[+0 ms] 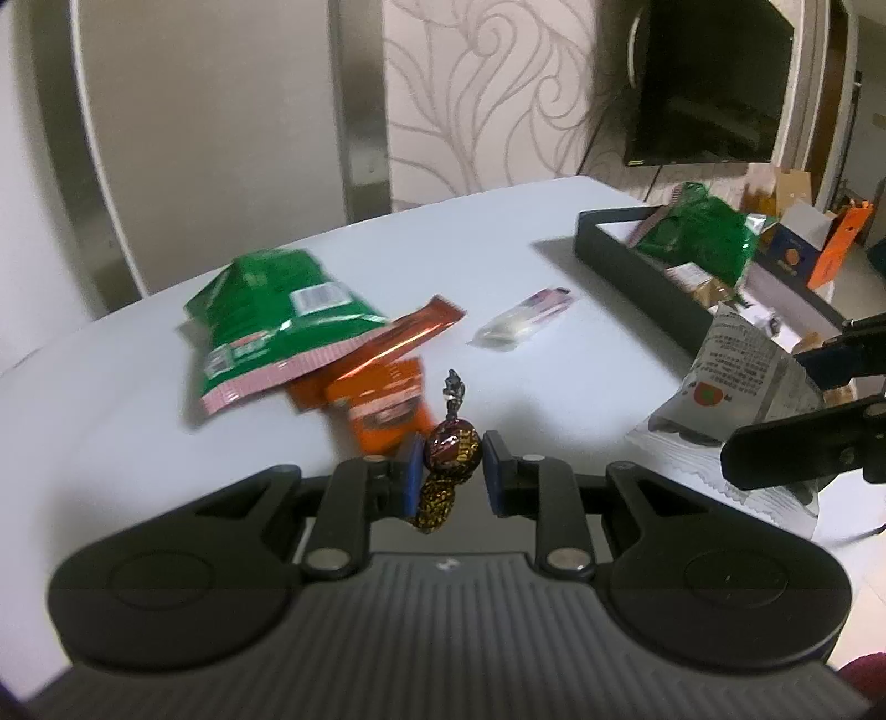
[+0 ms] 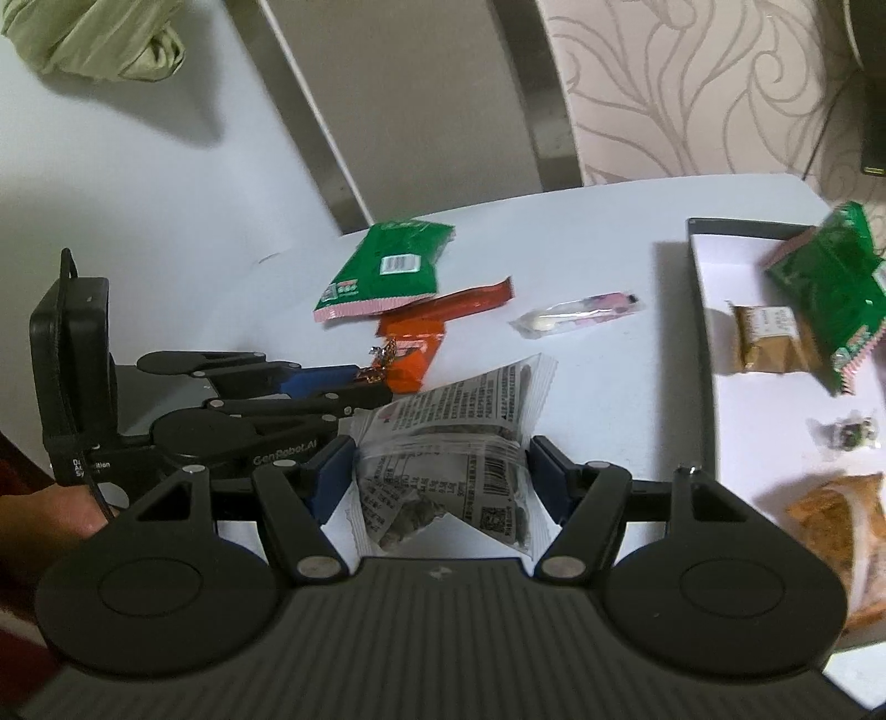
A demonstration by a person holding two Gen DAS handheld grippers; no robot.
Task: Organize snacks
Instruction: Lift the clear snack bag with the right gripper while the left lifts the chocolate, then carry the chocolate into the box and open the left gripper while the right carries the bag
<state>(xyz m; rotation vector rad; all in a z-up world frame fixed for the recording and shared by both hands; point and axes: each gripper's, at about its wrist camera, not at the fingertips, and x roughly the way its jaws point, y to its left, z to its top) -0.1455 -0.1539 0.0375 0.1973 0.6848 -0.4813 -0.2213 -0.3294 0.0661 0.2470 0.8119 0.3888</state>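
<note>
the left tool (image 1: 449, 462) is clenched on a dark red and gold wrapped candy (image 1: 451, 448), whose twisted end sticks up above the blue pads (image 1: 412, 465) while its lower twist hangs between the fingers, off the white desk (image 1: 138, 387). the right tool (image 2: 440, 476) grips a clear printed packet (image 2: 459, 443) of dark snack pieces, its pads pressing both sides so the film buckles, and the packet's upper half fans out ahead of the fingers. in the right wrist view the left tool sits just to the left of that packet, close beside it, with the candy at its tip. ahead of both tools, loose snacks lie on the desk: a green bag (image 1: 271, 327) with a pink crimped edge, overlapping a long red-orange stick pack (image 1: 398, 338), which in turn lies over an orange pack (image 1: 382, 410); a small clear and pink packet (image 1: 526, 318) lies apart to their right. farther right stands a dark-rimmed tray (image 2: 699, 310) with a white floor, holding a second green bag (image 2: 830, 293) propped against its far side, a tan wrapped biscuit (image 2: 769, 338), a small dark candy (image 2: 847, 432) and an orange-brown packet (image 2: 836, 531) near its front. a crumpled pale green cloth (image 2: 94, 39) lies at the far left corner, well apart from the snacks. beyond the desk, cardboard boxes (image 1: 803, 243) sit beside the tray's far end, under a dark screen (image 1: 714, 83).
</note>
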